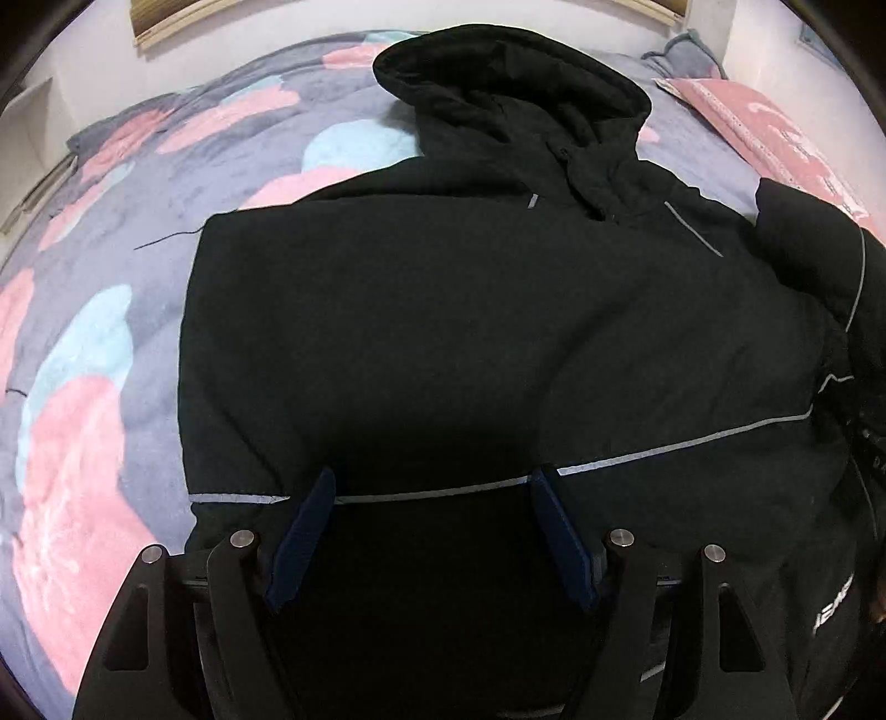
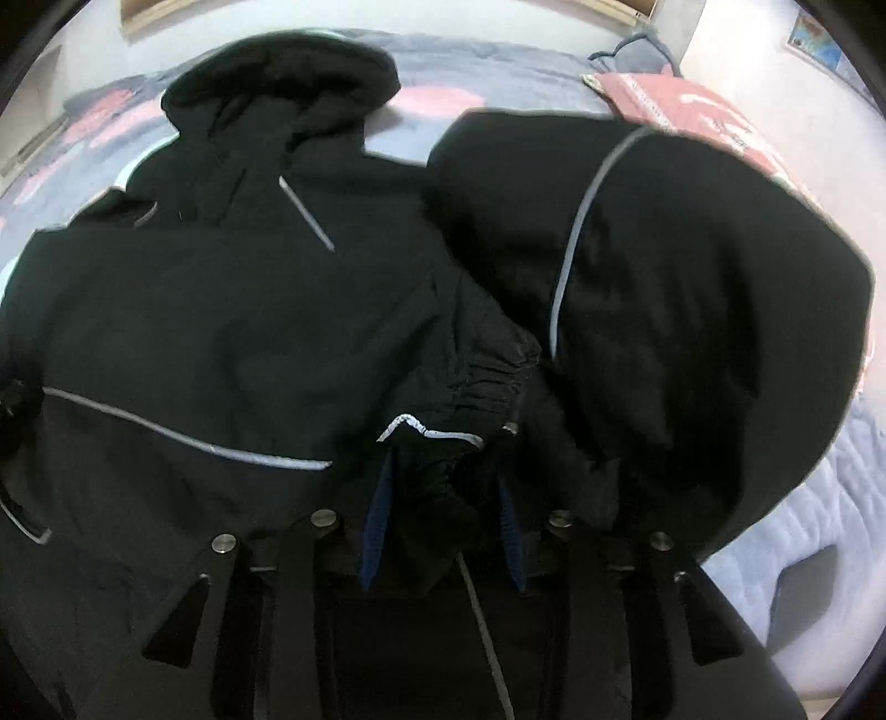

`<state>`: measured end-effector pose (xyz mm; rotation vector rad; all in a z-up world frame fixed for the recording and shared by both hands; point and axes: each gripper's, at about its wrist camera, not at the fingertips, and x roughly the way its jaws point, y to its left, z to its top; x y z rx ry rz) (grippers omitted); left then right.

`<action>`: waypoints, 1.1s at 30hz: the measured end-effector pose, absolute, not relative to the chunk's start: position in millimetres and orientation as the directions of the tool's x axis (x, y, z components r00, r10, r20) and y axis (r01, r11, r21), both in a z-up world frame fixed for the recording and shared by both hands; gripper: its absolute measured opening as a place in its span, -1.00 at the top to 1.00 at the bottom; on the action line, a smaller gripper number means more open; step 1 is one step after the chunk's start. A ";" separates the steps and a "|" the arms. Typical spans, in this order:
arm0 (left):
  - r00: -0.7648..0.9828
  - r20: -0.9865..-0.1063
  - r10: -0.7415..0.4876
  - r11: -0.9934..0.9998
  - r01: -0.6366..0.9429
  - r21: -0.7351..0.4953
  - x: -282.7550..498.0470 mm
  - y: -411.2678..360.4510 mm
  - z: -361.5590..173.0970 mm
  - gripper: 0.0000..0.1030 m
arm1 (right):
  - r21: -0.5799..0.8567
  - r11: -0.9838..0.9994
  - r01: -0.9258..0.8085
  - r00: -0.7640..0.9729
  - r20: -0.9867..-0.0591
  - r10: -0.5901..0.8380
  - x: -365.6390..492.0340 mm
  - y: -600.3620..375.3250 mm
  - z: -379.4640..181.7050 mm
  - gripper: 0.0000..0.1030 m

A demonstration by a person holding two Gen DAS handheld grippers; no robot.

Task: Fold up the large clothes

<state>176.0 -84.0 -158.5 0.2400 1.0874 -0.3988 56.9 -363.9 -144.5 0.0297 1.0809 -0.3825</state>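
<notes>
A large black hooded jacket (image 1: 443, 332) with thin grey reflective stripes lies flat on the bed, hood (image 1: 509, 83) toward the far wall. My left gripper (image 1: 434, 487) is open and empty, hovering over the jacket's lower body. In the right wrist view the jacket (image 2: 221, 310) fills the left side and its right sleeve (image 2: 692, 288) is lifted and bunched. My right gripper (image 2: 443, 471) is shut on the sleeve's cuff (image 2: 437, 443), with black cloth pinched between the blue fingers (image 2: 376, 515).
The bed is covered by a grey blanket (image 1: 99, 310) with pink and light-blue blotches. A pink pillow (image 1: 775, 133) lies at the far right, also in the right wrist view (image 2: 692, 105). A white wall and a wooden frame (image 1: 166, 22) stand behind the bed.
</notes>
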 end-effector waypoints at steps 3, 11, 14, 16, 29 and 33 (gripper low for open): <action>0.425 -0.871 -0.245 0.895 0.444 -0.035 165.8 -84.8 -137.3 -0.44 | -0.165 0.942 0.294 0.440 -0.851 -0.286 44.6 -364.0 -131.2 -0.07; 0.436 -0.779 -0.451 0.805 0.576 -0.144 125.3 -150.3 -71.7 -0.44 | -0.036 0.967 0.251 0.625 -0.757 -0.190 -19.0 -382.1 -41.3 -0.32; 0.420 -0.769 -0.482 0.772 0.619 -0.145 118.1 -188.7 -68.6 -0.44 | 0.016 0.949 0.316 0.661 -0.721 -0.208 -34.7 -422.1 -15.7 -0.33; 0.423 -0.767 -0.483 0.762 0.634 -0.130 113.9 -220.7 -75.9 -0.44 | 0.028 0.930 0.365 0.663 -0.710 -0.239 -36.3 -452.8 -7.2 -0.33; 0.296 -0.853 -0.429 0.747 0.648 -0.150 126.0 -312.6 -176.9 -0.47 | 0.291 0.758 0.584 0.612 -0.771 -0.175 -2.3 -655.8 -56.0 -0.38; 0.317 -0.841 -0.440 0.743 0.654 -0.142 122.4 -311.4 -177.8 -0.49 | 0.388 0.701 0.598 0.610 -0.788 -0.083 33.2 -690.3 -95.3 -0.42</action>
